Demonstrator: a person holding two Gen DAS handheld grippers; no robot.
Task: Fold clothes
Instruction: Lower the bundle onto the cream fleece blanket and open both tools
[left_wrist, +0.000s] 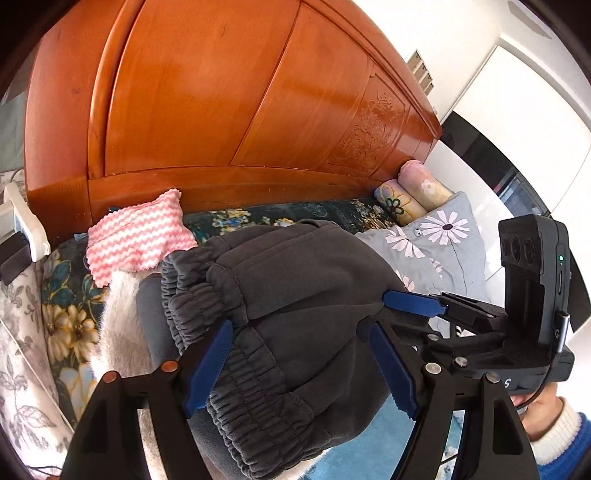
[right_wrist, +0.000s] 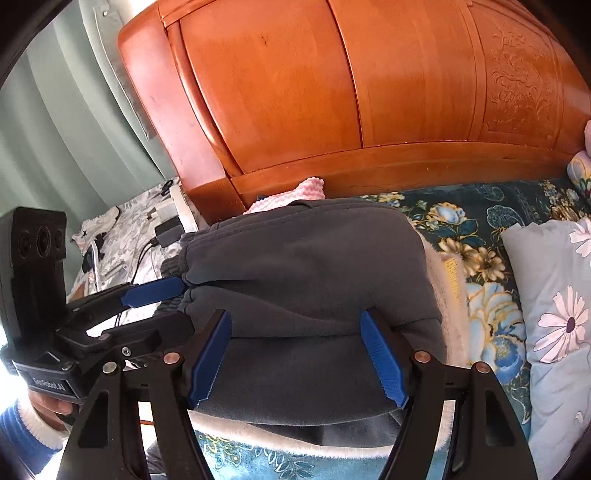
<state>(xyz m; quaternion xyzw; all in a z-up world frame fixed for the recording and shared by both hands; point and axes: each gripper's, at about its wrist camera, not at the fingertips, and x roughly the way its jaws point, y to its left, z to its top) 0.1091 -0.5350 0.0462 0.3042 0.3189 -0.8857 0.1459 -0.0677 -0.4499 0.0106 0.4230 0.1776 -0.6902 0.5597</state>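
Below the wooden headboard (left_wrist: 229, 96), on the floral bedspread (right_wrist: 480, 236), lies the folded grey sweatpants bundle (left_wrist: 288, 295), fleece lining showing at its edges. Left gripper (left_wrist: 301, 363): jaws apart, straddling the gathered elastic end of the bundle, pads not pressing cloth. Right gripper (right_wrist: 295, 356): jaws apart, straddling the smooth folded end, likewise not clamped. Each wrist view shows the other gripper's blue finger reaching in from the side, so both sit close at the near edge. Bundle extends away from both jaws toward the headboard; its long axis appears to run across, left to right. Neither hand clearly nearer. Pink-white knit cloth (left_wrist: 136, 236) lies between bundle and headboard; daisy-print pillow (right_wrist: 554, 295) right of it.
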